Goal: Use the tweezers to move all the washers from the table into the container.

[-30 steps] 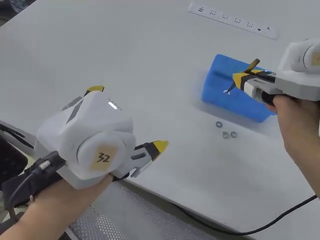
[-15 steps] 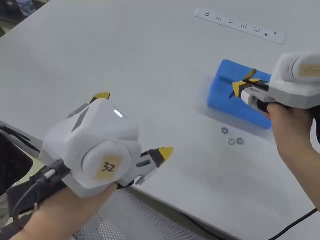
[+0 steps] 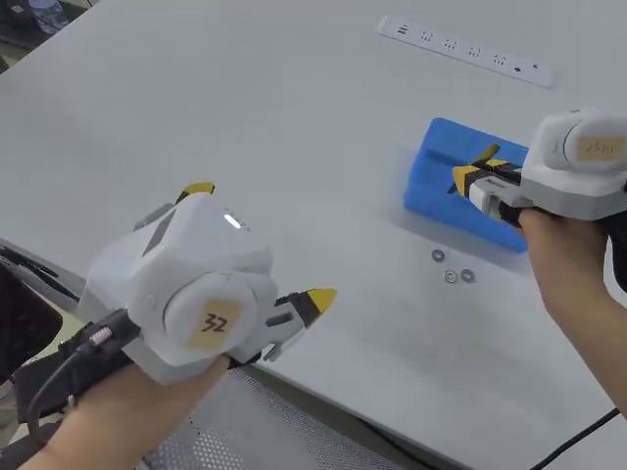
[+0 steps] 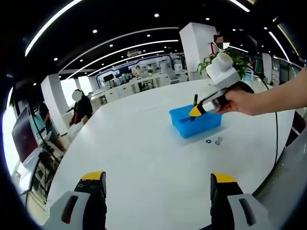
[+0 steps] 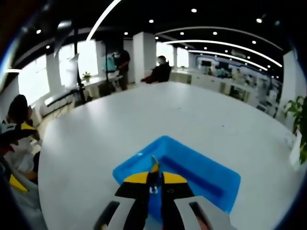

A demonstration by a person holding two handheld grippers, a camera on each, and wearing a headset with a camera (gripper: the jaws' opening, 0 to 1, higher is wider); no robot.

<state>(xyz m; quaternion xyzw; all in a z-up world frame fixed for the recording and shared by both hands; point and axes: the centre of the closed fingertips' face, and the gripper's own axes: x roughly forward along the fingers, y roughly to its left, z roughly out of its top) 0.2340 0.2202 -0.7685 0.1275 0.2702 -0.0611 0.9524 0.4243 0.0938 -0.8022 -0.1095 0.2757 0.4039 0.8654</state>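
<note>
Three washers (image 3: pixel 451 277) lie on the worktop (image 3: pixel 294 117) just beside the container (image 3: pixel 441 201) in the head view, the same count as a second ago, so that group is untouched. What has changed is the right hand-held gripper (image 3: pixel 476 168): it has come further in over the container. The tip of the tweezers (image 5: pixel 154 168), which hung clear a second ago with a pale speck on it, is now lost against the blue. I judge a drop is in hand or just made, though I cannot see a washer inside. The left hand-held gripper (image 3: pixel 259 243) hangs spread and idle near the worktop's front edge

Left gripper view: its jaws stand wide apart with nothing between them. Across the worktop the right one sits over the container, with the washers just short of it

Right gripper view: the jaws are pressed on the tweezers, whose tip points down into the container. Whether it carries anything is too blurred to tell. I reckon three more trips are left
</note>
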